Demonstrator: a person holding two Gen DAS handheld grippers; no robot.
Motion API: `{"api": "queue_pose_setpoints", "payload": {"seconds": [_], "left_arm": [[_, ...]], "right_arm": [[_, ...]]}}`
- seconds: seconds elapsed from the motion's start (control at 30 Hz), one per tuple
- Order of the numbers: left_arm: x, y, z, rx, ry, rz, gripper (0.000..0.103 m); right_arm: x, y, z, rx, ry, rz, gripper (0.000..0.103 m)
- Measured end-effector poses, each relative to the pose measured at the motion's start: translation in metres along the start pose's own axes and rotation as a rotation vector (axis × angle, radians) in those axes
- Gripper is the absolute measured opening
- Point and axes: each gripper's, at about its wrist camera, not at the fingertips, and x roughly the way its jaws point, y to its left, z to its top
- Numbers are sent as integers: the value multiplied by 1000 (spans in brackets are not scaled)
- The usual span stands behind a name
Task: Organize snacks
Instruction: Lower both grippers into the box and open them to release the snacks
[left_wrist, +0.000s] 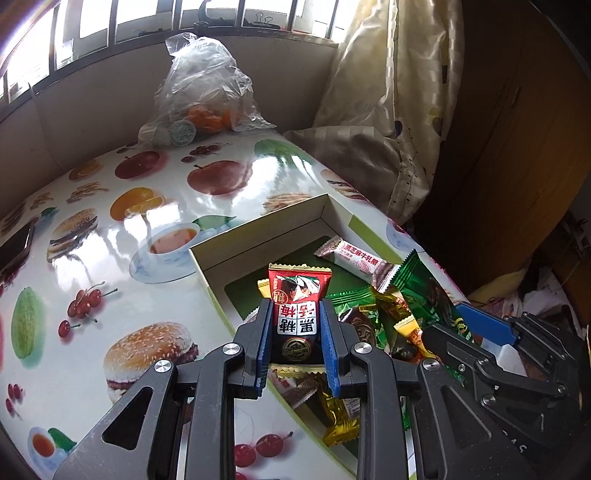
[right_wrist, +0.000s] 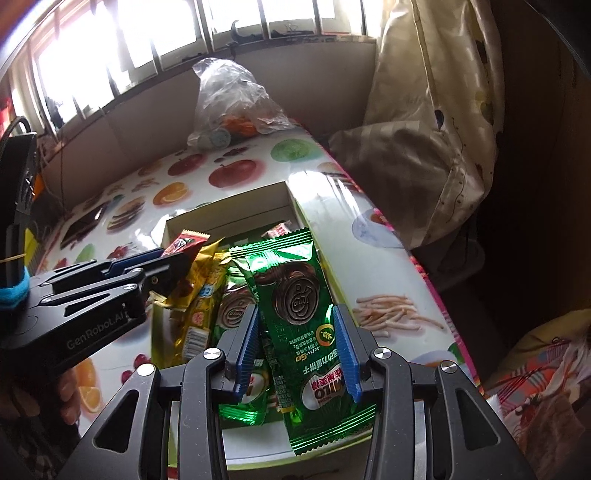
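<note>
Bright daylight comes through a barred window (left_wrist: 147, 22) above a beige wall (left_wrist: 92, 122); a cream curtain (left_wrist: 399, 92) hangs at the right. The table (left_wrist: 110, 236) has a glossy fruit-and-burger cover.

Box (left_wrist: 221, 254) far half free; wrappers (left_wrist: 373, 317) crowd near half.

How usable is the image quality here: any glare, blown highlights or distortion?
Left wrist view: window glare streaks the glossy tablecloth, fisheye bends the table edge, right side falls dark. Right wrist view: window panes are blown out white, the green Milo packet stays sharp and readable.
</note>
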Motion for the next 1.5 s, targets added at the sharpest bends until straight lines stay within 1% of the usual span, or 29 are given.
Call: {"api": "queue_pose_setpoints", "payload": {"seconds": [0.23,0.3,0.4,0.47,0.53,0.6,0.63,0.67,0.77,1.2,1.5], "left_arm": [[3,-1,2,5,0,6,25],[4,-2,2,14,1,17,26],[5,-3,2,11,3,9,27],[5,-4,2,14,4,20,29],[5,-4,1,11,4,15,34],[5,-3,0,2,7,6,37],[4,-3,0,1,7,5,40],[3,-3,-1,2,4,8,41],[-1,-4,-2,-1,1,9,41],[-33,-5,-12,-5,-45,40,41],[-66,-9,-40,-25,-74,83,41]], "right_arm": [[3,0,0,-15,-17,-16,41],[3,0,-1,-10,-23,-9,41],[3,0,-1,-11,-25,-7,41],[3,0,-1,-11,-27,-3,42],[3,-1,-2,-9,-29,-2,43],[2,0,-2,-8,-31,1,44],[1,0,-2,-7,-33,-1,46],[0,0,-2,-9,-36,-4,48],[-3,0,-3,-6,-43,-11,50],[-25,0,-11,10,-90,-10,53],[-50,6,-24,7,-127,-26,54]]}}
